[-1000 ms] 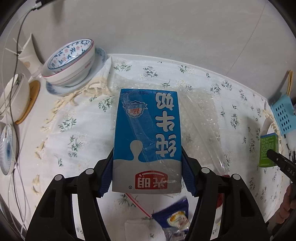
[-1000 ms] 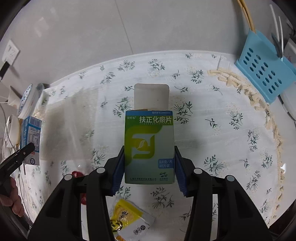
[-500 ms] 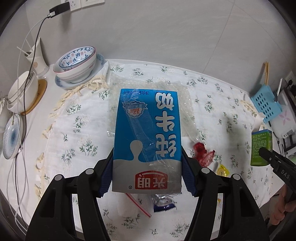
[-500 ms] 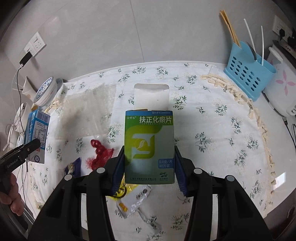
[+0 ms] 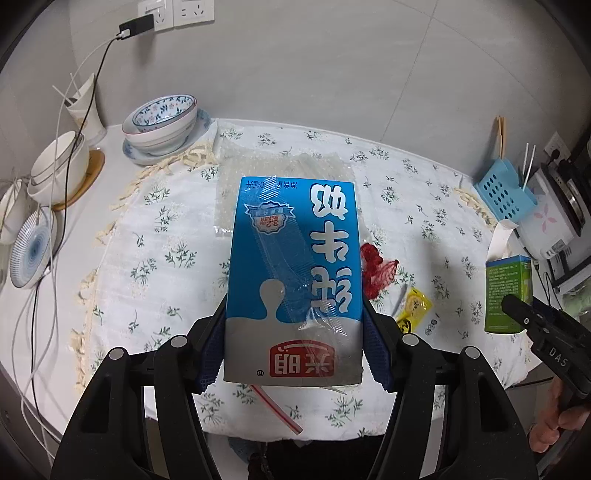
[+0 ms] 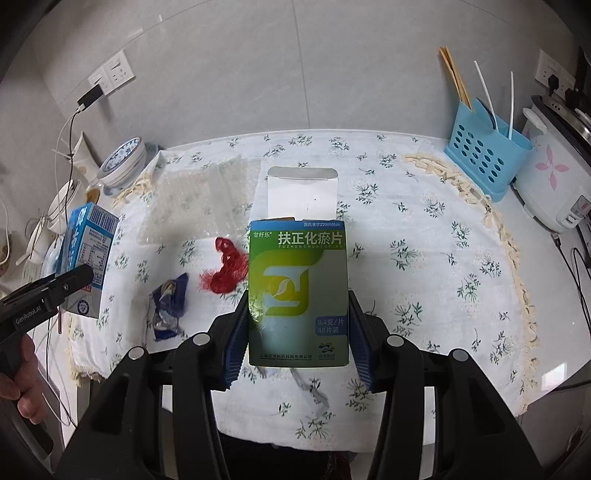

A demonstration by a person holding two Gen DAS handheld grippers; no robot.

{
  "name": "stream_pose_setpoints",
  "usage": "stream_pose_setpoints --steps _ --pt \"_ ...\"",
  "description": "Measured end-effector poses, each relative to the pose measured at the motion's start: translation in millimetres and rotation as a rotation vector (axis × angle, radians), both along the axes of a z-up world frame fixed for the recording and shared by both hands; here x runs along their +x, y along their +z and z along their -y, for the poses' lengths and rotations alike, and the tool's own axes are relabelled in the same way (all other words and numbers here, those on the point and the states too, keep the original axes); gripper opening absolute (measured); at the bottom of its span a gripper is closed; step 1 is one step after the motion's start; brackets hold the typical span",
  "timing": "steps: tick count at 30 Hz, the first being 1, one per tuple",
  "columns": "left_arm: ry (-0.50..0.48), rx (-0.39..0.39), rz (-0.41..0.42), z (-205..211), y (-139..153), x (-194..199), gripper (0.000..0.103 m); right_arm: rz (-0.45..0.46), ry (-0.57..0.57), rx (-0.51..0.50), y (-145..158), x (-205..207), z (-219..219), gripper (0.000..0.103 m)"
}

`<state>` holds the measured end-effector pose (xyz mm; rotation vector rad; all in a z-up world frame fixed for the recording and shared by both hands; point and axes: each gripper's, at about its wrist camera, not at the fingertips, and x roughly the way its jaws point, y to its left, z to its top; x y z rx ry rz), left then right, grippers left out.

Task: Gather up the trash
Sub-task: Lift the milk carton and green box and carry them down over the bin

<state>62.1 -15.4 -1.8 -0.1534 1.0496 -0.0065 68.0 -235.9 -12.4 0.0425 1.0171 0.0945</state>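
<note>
Left tongs point(image 5: 293, 347) clenched on a blue milk carton point(image 5: 295, 273), blue pads pressed on both lower sides, print upside down to the camera, clear film stuck to its front. Carton is off the bench, held above the near edge. Right tongs point(image 6: 298, 334) clenched on a green medicine box point(image 6: 298, 291), top flap open and standing up, box also held clear of the bench.

In the right view the left tongs and carton show at 9 o'clock, a hand point(image 6: 20, 380) below them. In the left view the right tongs and green box show at 3 o'clock.

Loose trash on the flowered tablecloth point(image 6: 436, 258): red mesh scrap point(image 6: 225, 271) just left of the green box, blue wrapper point(image 6: 169, 306) at 8 o'clock of the scrap, yellow sachet point(image 5: 413, 310) right of the carton, red-and-white straw point(image 5: 275, 408) at 6 o'clock under the carton, clear bubble sheet point(image 6: 199, 199) toward 11 o'clock.

Outer ring: stacked patterned bowls point(image 5: 160, 127) at 10 o'clock, white bowls point(image 5: 57, 168) and a striped plate point(image 5: 31, 251) at 9 o'clock, blue cutlery basket point(image 6: 484, 155) with chopsticks at 2 o'clock, white rice cooker point(image 6: 554, 181) beside it. Wall sockets point(image 5: 177, 14) at 12 o'clock with a charger cable trailing down.
</note>
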Motion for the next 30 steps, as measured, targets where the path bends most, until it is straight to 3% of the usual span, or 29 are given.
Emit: stream_pose_setpoints --steps 12,30 --pt "-0.012 0.01 0.002 6.7 1.8 -47.6 0.062 -0.01 0.025 0.007 -2.3 -46.8 -0.4 0.046" --pt "-0.019 -0.039 -0.033 18.3 -10.9 -112.2 0.062 -0.004 0.056 0.036 4.2 -109.5 0.9 0.046"
